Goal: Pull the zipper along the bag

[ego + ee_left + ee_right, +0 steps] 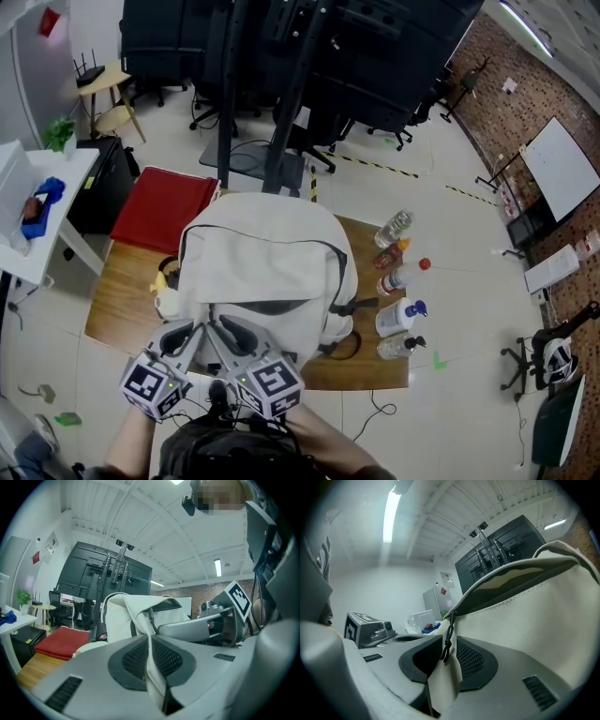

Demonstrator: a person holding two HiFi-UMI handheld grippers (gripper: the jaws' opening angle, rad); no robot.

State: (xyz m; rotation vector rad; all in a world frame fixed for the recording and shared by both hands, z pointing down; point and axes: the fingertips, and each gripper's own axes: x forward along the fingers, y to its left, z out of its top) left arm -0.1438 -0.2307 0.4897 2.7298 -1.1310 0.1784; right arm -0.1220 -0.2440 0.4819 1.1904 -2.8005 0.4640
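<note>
A white backpack [272, 253] with a dark zipper line lies on the wooden table [122, 300]. Both grippers sit side by side at its near edge. My left gripper [192, 333] is shut on a fold of the bag's white fabric [151, 667], which is pinched between the dark pads [136, 658]. My right gripper [234, 330] stands open by a small gap [449, 651]. The black zipper pull cord [447, 644] hangs between its pads, with bag fabric [534, 611] lying against the right-hand pad. In the right gripper view the zipper runs up and away along the bag's edge.
Several bottles [394, 281] stand in a row on the table's right side. A red cushion [164, 211] lies at the table's far left corner, and a yellow item [157, 281] peeks out left of the bag. A white desk [37, 225] stands left; black chairs and a rack stand behind.
</note>
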